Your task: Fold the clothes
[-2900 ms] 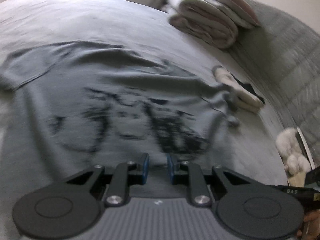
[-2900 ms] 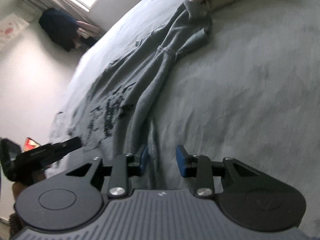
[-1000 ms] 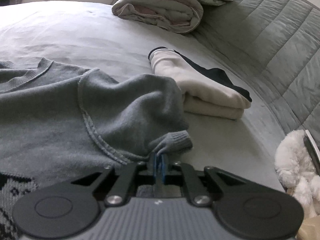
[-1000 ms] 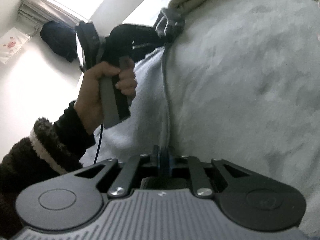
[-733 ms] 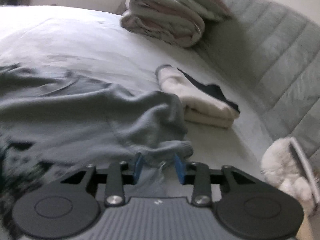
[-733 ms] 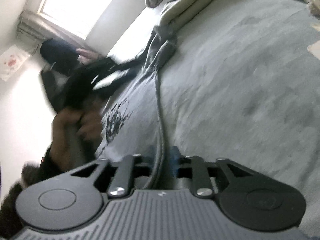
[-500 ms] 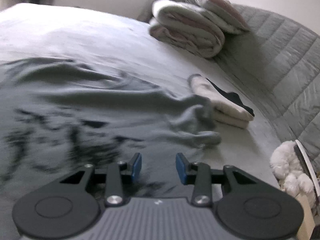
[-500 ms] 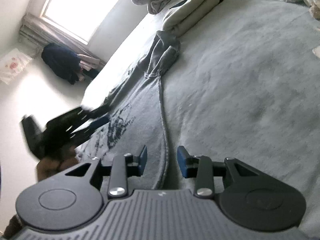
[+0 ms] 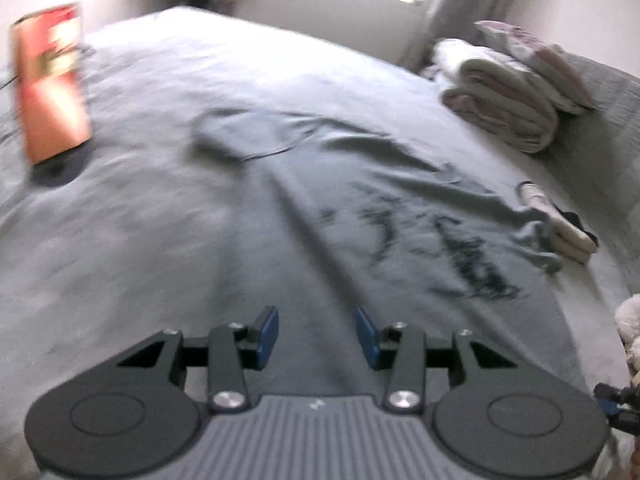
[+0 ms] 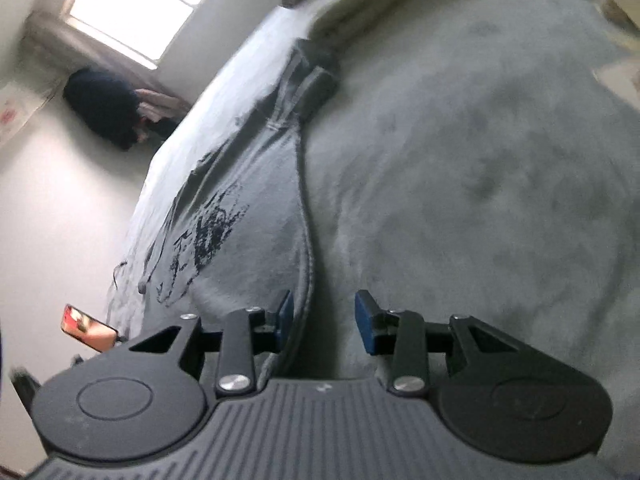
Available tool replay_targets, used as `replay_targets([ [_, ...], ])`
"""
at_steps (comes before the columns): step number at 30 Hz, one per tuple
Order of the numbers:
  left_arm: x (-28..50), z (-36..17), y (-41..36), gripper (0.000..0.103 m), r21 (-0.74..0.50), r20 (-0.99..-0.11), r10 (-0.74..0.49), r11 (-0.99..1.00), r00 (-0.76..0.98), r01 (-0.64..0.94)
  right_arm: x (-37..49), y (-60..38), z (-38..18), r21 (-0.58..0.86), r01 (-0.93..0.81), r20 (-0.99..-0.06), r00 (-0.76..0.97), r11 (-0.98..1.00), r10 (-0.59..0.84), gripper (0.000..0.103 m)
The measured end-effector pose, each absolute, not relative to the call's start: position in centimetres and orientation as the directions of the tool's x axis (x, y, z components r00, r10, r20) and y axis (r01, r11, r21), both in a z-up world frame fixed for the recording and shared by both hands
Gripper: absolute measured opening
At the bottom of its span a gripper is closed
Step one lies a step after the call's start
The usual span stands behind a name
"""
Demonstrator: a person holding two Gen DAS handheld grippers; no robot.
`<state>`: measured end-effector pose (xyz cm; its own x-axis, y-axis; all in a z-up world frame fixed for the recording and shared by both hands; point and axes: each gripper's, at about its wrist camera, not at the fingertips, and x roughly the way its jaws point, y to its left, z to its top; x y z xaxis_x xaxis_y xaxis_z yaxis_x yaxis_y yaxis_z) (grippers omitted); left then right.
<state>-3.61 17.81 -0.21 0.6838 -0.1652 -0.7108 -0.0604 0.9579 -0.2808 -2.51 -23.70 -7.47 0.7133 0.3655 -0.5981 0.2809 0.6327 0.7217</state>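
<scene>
On the bed: a grey sweater (image 9: 400, 216) with a dark print lay spread flat on the grey bed (image 9: 140, 220), its folded-in sleeve ending just beside a folded cream garment (image 9: 568, 232).
Left tool: the left tool (image 9: 316, 334) hovered above the sweater's plain edge, on the side away from the cream garment; its jaws had just been opening and stood spread with nothing between them.
Right tool: the right tool (image 10: 324, 316) sat low over the sweater's (image 10: 256, 208) side seam; its jaws had just been opening too, the seam running between the pads but unpinched.
Why so placed: the sleeve appeared laid inward on purpose, as a first fold; both tools looked released and free to take new corners.
Left view only: a stack of folded blankets (image 9: 508, 104) beyond the cream garment, a red box (image 9: 52, 84) far across the bed from it, and the sweater's whole outline.
Right view only: the seam close up, the window (image 10: 148, 4), and a dark bundle (image 10: 108, 112) below it.
</scene>
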Motion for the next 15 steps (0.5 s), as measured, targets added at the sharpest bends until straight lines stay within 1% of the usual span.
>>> replay_targets([
  [3, -5.0, -0.8, 20.8, 0.045, -0.295, -0.747, -0.164, 0.95, 0.644, -0.099, -3.0, -23.5, -7.1, 0.736, 0.333, -0.62, 0.68, 0.589, 0.39, 0.04],
  [5, -5.7, -1.3, 22.1, 0.045, -0.326, -0.758, -0.191, 0.939, 0.624, -0.109, -3.7, -23.0, -6.9, 0.746, 0.341, -0.62, 0.669, 0.571, 0.41, 0.04],
  [7, -6.4, -2.0, 23.1, 0.045, -0.394, -0.756, -0.254, 0.913, 0.603, -0.109, -4.5, -22.5, -6.7, 0.756, 0.348, -0.617, 0.659, 0.554, 0.429, 0.04],
  [8, -6.6, -2.4, 23.5, 0.043, -0.439, -0.748, -0.298, 0.892, 0.593, -0.105, -4.9, -22.2, -6.6, 0.761, 0.351, -0.616, 0.654, 0.545, 0.439, 0.04],
  [12, -7.4, -4.1, 24.5, 0.042, -0.585, -0.703, -0.447, 0.806, 0.553, -0.092, -6.1, -20.8, -6.3, 0.764, 0.345, -0.613, 0.651, 0.545, 0.447, 0.04],
  [15, -7.9, -5.3, 24.0, 0.039, -0.618, -0.69, -0.484, 0.781, 0.537, -0.09, -6.4, -19.4, -7.1, 0.765, 0.347, -0.616, 0.639, 0.542, 0.46, 0.04],
])
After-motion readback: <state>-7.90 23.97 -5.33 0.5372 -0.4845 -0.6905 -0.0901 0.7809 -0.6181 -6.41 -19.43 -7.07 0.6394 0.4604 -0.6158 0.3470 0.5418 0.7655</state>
